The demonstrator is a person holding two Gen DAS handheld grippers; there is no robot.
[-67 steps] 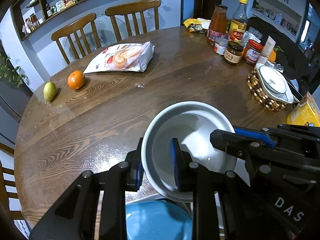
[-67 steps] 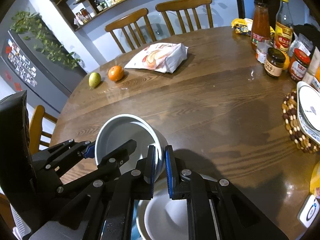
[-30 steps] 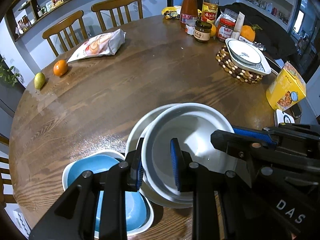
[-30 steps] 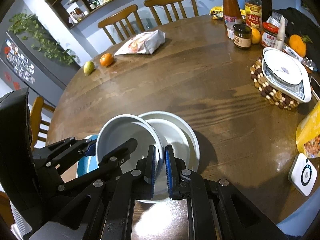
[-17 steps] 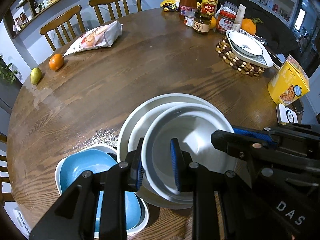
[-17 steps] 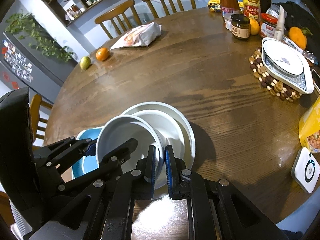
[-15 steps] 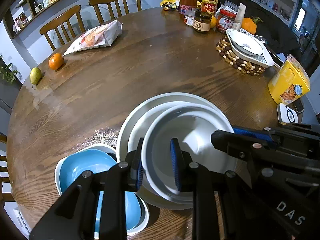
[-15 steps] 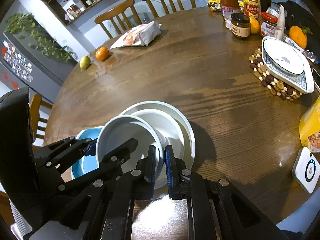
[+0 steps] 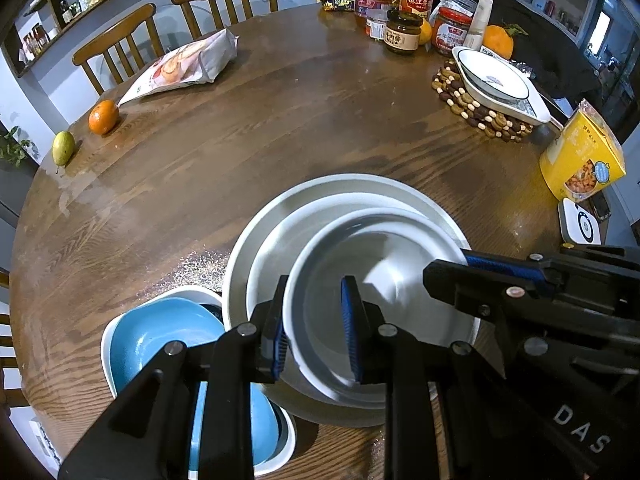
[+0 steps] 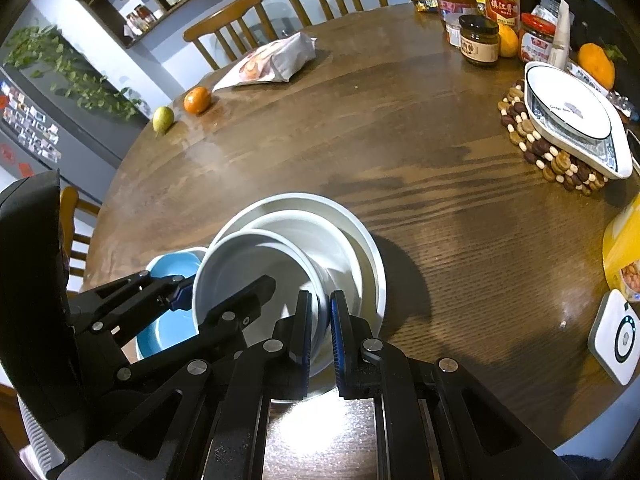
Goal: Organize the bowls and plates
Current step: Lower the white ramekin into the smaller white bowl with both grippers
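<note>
Left wrist view: three white round dishes are nested at the near edge of the table (image 9: 304, 128); a wide plate (image 9: 256, 240) lies lowest, a second plate (image 9: 304, 224) inside it, and a small bowl (image 9: 384, 264) on top; one blue bowl (image 9: 152, 336) in a white shell sits just left of them, its rim under the wide plate's edge; one more dish (image 9: 496, 80) stands on a bead mat (image 9: 472, 108) far ahead to the right. The left gripper (image 9: 314, 328) is closed on the small bowl's near-left rim, one blue pad outside the wall and one inside; the right gripper (image 9: 492, 268) reaches in from the right and meets the bowl's right rim. Ahead of the stack the wood is broad and bare up to a bag (image 9: 188, 64); an orange (image 9: 103, 117) and a pear (image 9: 63, 148) lie at the far left edge; a yellow box (image 9: 580, 156) stands at the right edge.

Right wrist view: the same three white dishes and the blue bowl (image 10: 172, 268) show, directly ahead and to the left; the right gripper (image 10: 320, 334) has its jaws nearly together, pinching the small bowl (image 10: 240, 264) by its near-right rim; the left gripper (image 10: 180, 292) holds the opposite side. The bowl sits tilted within the second plate (image 10: 320, 236), offset toward the grippers; open wood stretches rightward to the dish (image 10: 568, 116) and a white device (image 10: 616, 336) at the edge.
</note>
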